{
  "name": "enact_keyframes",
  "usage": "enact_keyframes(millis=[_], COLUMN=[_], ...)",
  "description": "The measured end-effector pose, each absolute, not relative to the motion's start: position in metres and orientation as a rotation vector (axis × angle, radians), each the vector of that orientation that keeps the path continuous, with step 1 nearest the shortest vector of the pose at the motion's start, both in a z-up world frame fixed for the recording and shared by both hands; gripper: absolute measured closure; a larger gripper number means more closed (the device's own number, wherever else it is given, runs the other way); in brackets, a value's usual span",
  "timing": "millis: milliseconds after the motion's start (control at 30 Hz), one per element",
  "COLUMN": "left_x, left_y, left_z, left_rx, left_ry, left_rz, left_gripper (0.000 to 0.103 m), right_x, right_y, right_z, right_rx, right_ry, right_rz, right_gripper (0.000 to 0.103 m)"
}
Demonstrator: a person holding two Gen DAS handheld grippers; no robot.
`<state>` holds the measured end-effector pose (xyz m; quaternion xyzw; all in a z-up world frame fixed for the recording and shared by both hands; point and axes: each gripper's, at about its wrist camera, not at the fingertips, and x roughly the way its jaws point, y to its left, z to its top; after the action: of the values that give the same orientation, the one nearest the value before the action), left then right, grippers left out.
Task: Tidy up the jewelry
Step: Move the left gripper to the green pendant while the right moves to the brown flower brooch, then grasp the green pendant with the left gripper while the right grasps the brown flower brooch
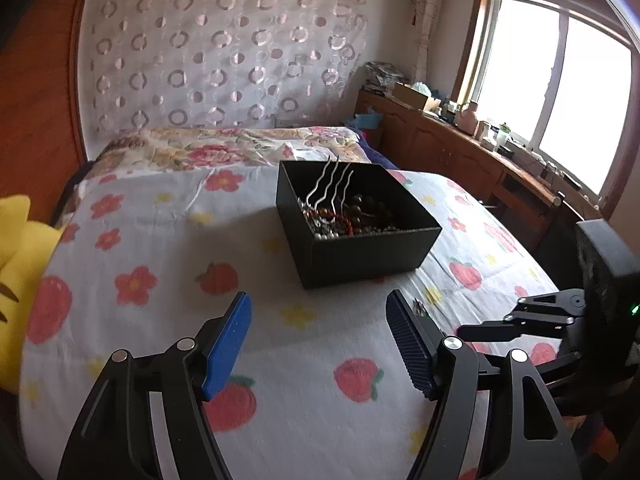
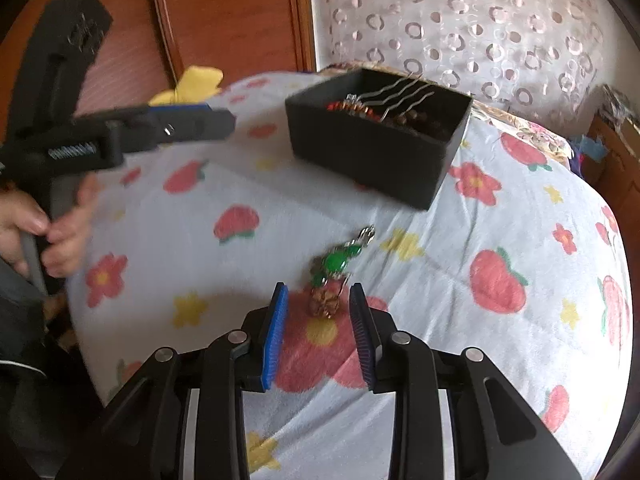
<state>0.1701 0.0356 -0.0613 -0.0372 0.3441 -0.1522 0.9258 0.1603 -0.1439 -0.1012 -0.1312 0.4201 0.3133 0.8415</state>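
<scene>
A black open box [image 1: 360, 248] sits on the flowered bedspread [image 1: 160, 240], holding beaded bracelets and a wavy silver hairpin [image 1: 332, 184]. It also shows in the right wrist view [image 2: 372, 152]. A green-stoned jewelry piece [image 2: 338, 264] lies on the sheet in front of the box, its near end between my right gripper's fingers. My right gripper [image 2: 319, 300] is open and low over it. My left gripper [image 1: 320, 316] is open and empty above the sheet, short of the box; it shows from the side in the right wrist view [image 2: 192, 120].
A yellow plush toy [image 1: 16, 280] lies at the bed's left edge. A wooden headboard with patterned cloth [image 1: 224, 52] stands behind. A cluttered wooden cabinet [image 1: 460, 140] runs under the window at right.
</scene>
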Motion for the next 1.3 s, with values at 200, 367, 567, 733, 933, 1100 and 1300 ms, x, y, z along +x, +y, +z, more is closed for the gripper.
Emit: enact_keyframes(millis=[200,367,567,733,933,1100,1300], left_x=[0.151,0.135,0.123,0.130,0.154,0.170,0.177], left_y=[0.036,0.030,0.020,0.005,-0.032,-0.061,-0.080], left_z=[-0.062,-0.062,-0.062,-0.063,-0.078,-0.091,-0.094], left_rx=[-0.085,-0.074,-0.068,-0.051,-0.003,0.048,0.080], left_ry=[0.702,0.698,0.712,0.734,0.811,0.868,0.883], left_rz=[-0.291,-0.284,-0.288,-0.327,-0.398,-0.435,-0.454], left_gripper=[0.036,0.036,0.036,0.036,0.041,0.062,0.071], right_x=[0.154,0.139,0.119,0.112,0.115,0.115,0.116], right_y=[-0.141,-0.151,-0.169,-0.186,-0.208,-0.221,-0.231], right_z=[-0.102,-0.098,-0.078,-0.065,-0.062,-0.063,-0.067], right_rx=[-0.314,-0.296,-0.266,-0.249,-0.208,-0.190,-0.173], right_ry=[0.857,0.840,0.792,0.752,0.735,0.736,0.742], right_rz=[0.648,0.656,0.652,0.633,0.598,0.575,0.559], right_gripper=[0.086,0.087,0.086,0.086,0.086,0.086,0.086])
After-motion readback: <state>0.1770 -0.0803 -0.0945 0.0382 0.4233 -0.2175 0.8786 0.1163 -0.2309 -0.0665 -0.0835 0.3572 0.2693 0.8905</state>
